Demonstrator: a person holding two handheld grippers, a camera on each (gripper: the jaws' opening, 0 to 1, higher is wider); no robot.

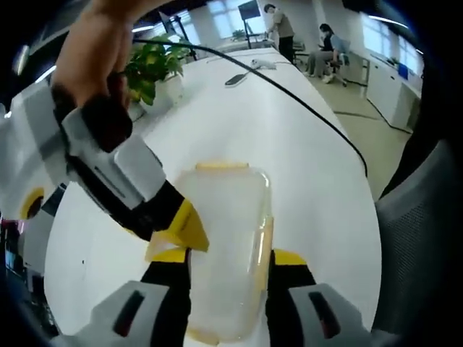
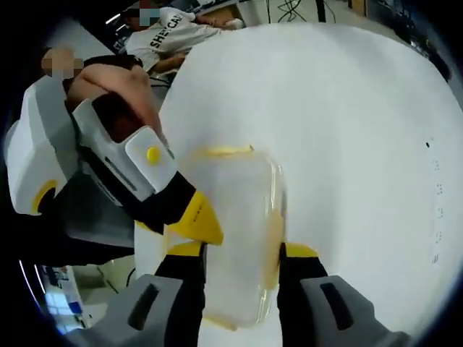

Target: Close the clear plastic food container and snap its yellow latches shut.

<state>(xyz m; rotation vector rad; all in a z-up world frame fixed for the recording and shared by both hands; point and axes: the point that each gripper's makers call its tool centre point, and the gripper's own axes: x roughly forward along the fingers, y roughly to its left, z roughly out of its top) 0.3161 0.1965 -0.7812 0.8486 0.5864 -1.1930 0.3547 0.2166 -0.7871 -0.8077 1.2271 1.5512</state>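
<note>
Both tools point(image 1: 230, 262) point(image 2: 242, 254) straddle the clear container point(image 1: 224, 238), jaws apart, near a potted plant point(image 1: 152, 69).

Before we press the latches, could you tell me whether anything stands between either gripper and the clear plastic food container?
Nothing visible does: the clear plastic food container sits between the left gripper jaws and between the right gripper jaws.
</note>
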